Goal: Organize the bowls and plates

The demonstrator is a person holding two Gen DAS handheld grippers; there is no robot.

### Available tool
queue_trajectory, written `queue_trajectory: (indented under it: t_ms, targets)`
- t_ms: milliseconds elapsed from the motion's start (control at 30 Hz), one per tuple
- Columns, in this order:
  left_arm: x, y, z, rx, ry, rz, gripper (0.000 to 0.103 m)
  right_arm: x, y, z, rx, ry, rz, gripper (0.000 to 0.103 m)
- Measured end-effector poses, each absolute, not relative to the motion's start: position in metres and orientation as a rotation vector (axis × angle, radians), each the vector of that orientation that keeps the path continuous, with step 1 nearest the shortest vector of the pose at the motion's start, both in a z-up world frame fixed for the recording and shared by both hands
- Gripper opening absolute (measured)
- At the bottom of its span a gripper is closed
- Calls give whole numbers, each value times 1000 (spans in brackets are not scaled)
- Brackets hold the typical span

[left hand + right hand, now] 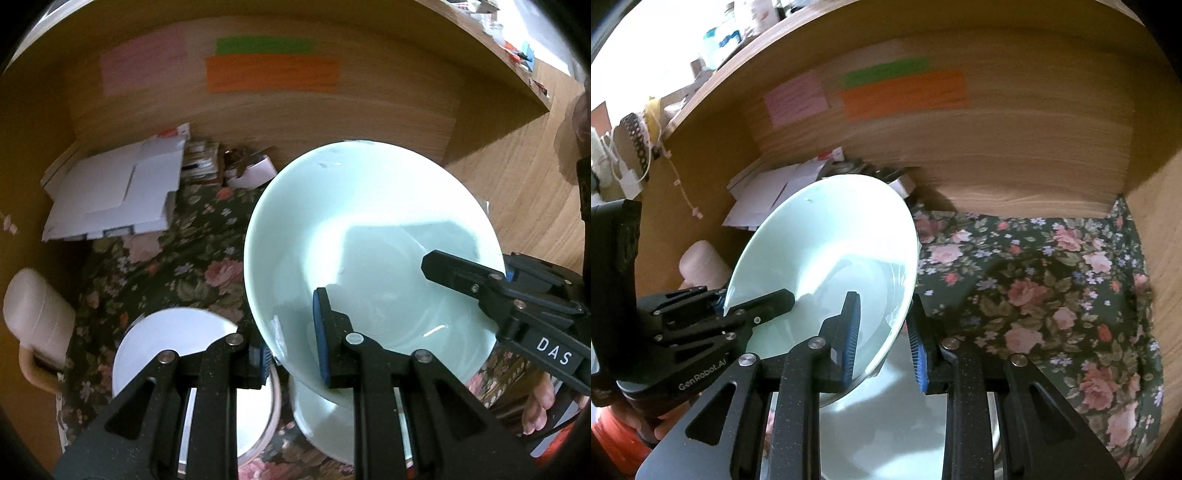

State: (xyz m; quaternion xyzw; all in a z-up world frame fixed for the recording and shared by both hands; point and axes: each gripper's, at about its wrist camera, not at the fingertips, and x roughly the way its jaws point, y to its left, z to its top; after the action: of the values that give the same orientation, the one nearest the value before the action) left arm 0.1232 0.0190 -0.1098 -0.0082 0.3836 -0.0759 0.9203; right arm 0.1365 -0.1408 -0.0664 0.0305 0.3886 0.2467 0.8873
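A pale mint-green bowl (369,236) is held tilted in the air by both grippers, inside a wooden cabinet. My left gripper (293,350) is shut on the bowl's near rim, one pad inside and one outside. My right gripper (884,343) is shut on the opposite rim of the same bowl (827,251); it shows at the right of the left wrist view (502,288). Below the bowl sits another mint-green dish (321,424). A white plate (177,339) lies to its left on the floral liner.
The shelf has a dark floral liner (1052,295). White flat cardboard (114,192) and small clutter lie at the back left. A pale jug (35,317) stands at the left wall. Coloured notes (273,70) stick to the back panel. A wooden wall (1160,258) bounds the right.
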Motion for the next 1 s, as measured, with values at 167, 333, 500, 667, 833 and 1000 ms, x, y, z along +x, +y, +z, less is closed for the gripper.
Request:
queue_trajectory:
  t_ms: [167,333,500,667,833,1000]
  targets:
    - [113,39,-116,-32,797,-122,20,134,-120,-74,53,825,556,23]
    - [103,63,-124,-57,815,-83,20,133,-99,-83,52,851,603,23]
    - [96,84,-133,-88,830,-50,20,133,-79,-93,45,877,650,23]
    - [89,103,-144,-120,852,-18,20,133,-59,-105,39,911,687,23]
    - [86,121,-158,-151,878,8,20,135,-44,-118,30,948,718,23]
    - [83,130,-169,-151,904,21,20,135,-32,-132,10,976,734,23]
